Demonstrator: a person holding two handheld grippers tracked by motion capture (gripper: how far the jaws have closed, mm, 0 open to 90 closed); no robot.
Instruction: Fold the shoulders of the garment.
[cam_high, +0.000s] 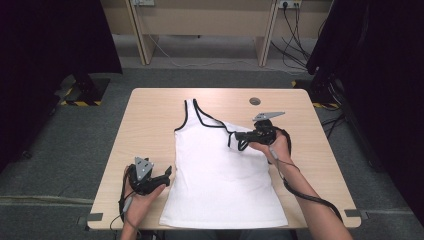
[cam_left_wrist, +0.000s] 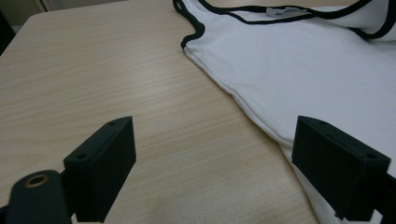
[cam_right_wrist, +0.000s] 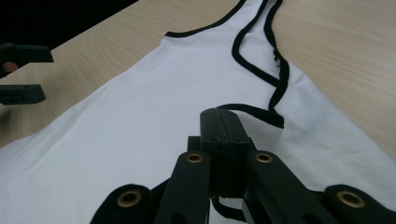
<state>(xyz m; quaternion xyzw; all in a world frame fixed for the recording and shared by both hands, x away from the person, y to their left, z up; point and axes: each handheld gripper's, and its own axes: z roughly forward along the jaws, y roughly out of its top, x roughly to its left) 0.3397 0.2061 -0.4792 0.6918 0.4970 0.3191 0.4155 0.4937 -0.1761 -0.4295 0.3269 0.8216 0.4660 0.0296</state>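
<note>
A white tank top (cam_high: 220, 175) with black trim lies flat on the wooden table (cam_high: 150, 115), its hem toward the near edge. My right gripper (cam_high: 241, 136) is shut on the top's right shoulder strap (cam_right_wrist: 261, 112), which is pulled inward over the chest. In the right gripper view its jaws (cam_right_wrist: 222, 119) are pressed together on the fabric (cam_right_wrist: 140, 116). My left gripper (cam_high: 167, 175) rests by the top's left side near the hem. Its jaws (cam_left_wrist: 215, 128) stand wide open over bare wood, and the top's edge (cam_left_wrist: 303, 60) lies beside its right jaw.
A round cable hole (cam_high: 255, 101) sits in the table's far right part. Bare wood lies left of the top. Beyond the table stand a wooden desk (cam_high: 200, 20) with cables, and dark curtains on both sides.
</note>
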